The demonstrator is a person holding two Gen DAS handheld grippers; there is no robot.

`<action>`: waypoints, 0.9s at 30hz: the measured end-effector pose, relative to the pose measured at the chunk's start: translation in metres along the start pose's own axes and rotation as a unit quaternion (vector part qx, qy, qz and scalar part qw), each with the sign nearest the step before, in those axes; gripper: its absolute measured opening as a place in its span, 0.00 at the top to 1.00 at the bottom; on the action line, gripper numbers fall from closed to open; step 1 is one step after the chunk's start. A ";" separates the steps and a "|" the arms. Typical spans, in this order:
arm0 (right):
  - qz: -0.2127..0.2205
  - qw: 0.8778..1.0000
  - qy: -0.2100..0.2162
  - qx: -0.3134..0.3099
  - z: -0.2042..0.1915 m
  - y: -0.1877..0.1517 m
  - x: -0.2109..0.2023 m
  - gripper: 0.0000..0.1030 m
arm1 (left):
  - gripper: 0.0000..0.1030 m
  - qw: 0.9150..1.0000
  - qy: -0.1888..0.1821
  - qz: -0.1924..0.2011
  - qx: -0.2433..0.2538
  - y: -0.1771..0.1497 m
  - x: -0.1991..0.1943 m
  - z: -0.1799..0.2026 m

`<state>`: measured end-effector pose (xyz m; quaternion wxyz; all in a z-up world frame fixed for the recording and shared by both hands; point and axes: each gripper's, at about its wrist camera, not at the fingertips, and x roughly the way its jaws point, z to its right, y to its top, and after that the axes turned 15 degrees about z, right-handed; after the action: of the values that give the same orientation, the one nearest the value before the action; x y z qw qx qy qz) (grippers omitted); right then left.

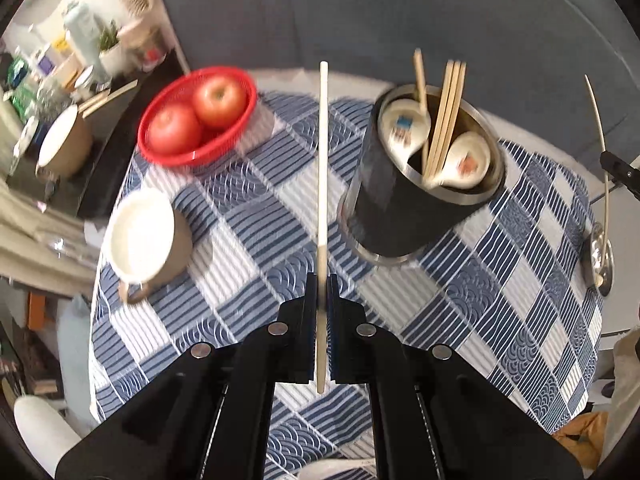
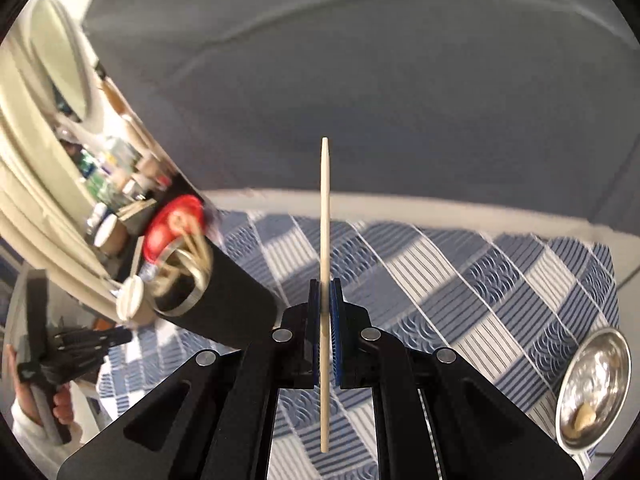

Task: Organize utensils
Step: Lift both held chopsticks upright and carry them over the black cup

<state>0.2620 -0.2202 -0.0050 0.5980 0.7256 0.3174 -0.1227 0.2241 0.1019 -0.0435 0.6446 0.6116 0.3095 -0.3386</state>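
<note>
My left gripper (image 1: 321,282) is shut on a pale wooden chopstick (image 1: 322,168) that stands upright between the pads, above the checked tablecloth. To its right stands a black utensil holder (image 1: 384,200) with a steel rim, holding several chopsticks (image 1: 444,120) and two white ceramic spoons (image 1: 404,128). My right gripper (image 2: 325,284) is shut on a second chopstick (image 2: 325,220), also raised over the cloth. In the right wrist view the holder (image 2: 236,300) is at the left, and the left gripper (image 2: 80,340) shows beyond it, held by a hand.
A red basket (image 1: 172,156) with apples sits at the back left, a beige mug (image 1: 176,248) at the front left. A small steel dish (image 2: 600,360) with a pale scrap in it lies at the table's right edge. A grey sofa (image 1: 360,12) stands behind the round table.
</note>
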 end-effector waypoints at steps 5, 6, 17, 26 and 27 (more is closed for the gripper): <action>0.029 0.999 0.023 -0.019 -0.034 0.021 -0.009 0.96 | 0.95 0.999 -0.022 0.025 0.006 0.028 -0.006 0.000; 0.029 0.999 0.029 -0.021 -0.040 0.023 -0.009 0.96 | 0.95 0.999 -0.025 0.028 0.008 0.033 -0.006 0.001; 0.077 0.995 0.063 -0.029 -0.095 0.049 -0.003 0.96 | 0.95 0.995 -0.068 0.065 0.027 0.081 -0.002 0.014; 0.091 0.993 0.076 -0.023 -0.118 0.057 0.025 0.95 | 0.95 0.989 -0.127 0.077 0.021 0.103 0.017 0.019; 0.086 0.993 0.080 -0.022 -0.120 0.056 0.030 0.95 | 0.95 0.987 -0.136 0.080 0.022 0.104 0.019 0.020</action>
<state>0.2950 -0.1022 0.0535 0.5948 0.7443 0.3037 -0.0051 0.3192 0.0831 0.0024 0.6921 0.5967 0.1616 -0.3727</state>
